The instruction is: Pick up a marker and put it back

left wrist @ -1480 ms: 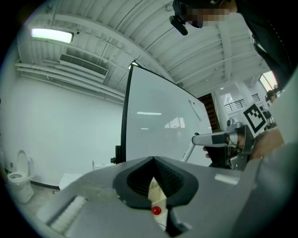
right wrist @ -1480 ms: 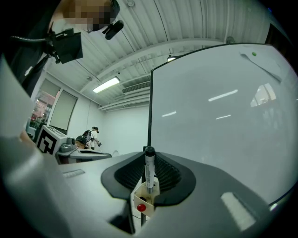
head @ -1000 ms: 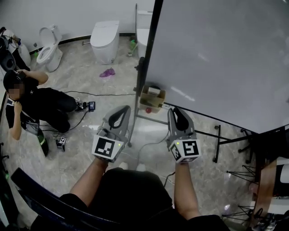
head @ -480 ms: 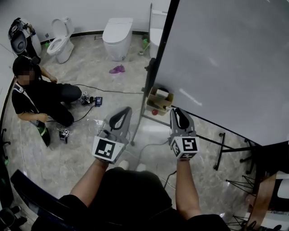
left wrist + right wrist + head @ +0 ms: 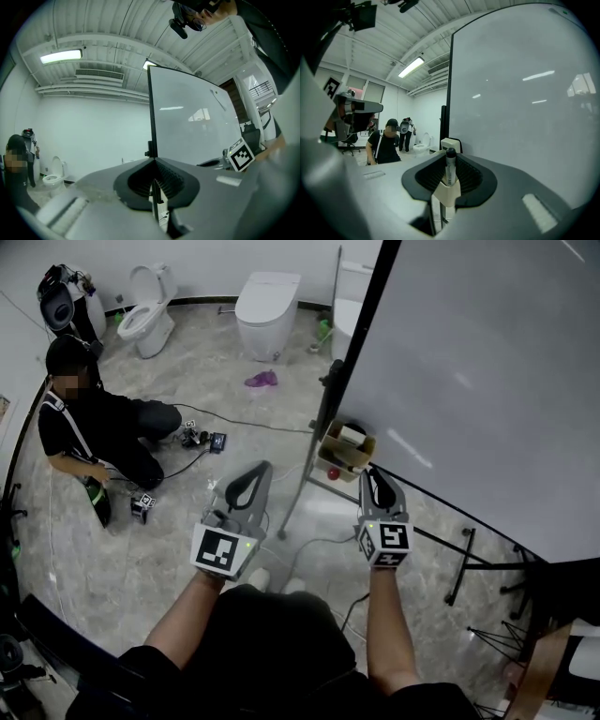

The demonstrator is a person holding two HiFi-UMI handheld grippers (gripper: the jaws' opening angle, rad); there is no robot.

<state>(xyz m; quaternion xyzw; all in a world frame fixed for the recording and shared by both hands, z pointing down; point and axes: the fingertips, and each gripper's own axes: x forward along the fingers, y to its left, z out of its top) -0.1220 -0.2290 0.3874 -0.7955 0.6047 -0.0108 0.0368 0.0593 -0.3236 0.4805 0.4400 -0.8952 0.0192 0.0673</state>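
Note:
In the right gripper view a marker [image 5: 450, 169] with a black cap stands upright between the jaws of my right gripper [image 5: 449, 161], which is shut on it. In the head view that gripper [image 5: 375, 486] points at the small cardboard box [image 5: 345, 450] fixed to the whiteboard's stand, just short of it; the marker itself is hidden there. My left gripper [image 5: 246, 486] hangs beside it over the floor. Its jaws [image 5: 153, 164] meet with nothing between them.
A large whiteboard [image 5: 487, 362] on a black wheeled stand [image 5: 448, 549] fills the right side. A person in black [image 5: 98, 427] crouches on the floor at the left among cables and small devices. Toilets [image 5: 267, 310] stand along the far wall.
My right gripper has sunk with the marker, and its tip now lies closer to the cardboard box. The head view has swung, and the crouching person has shifted posture.

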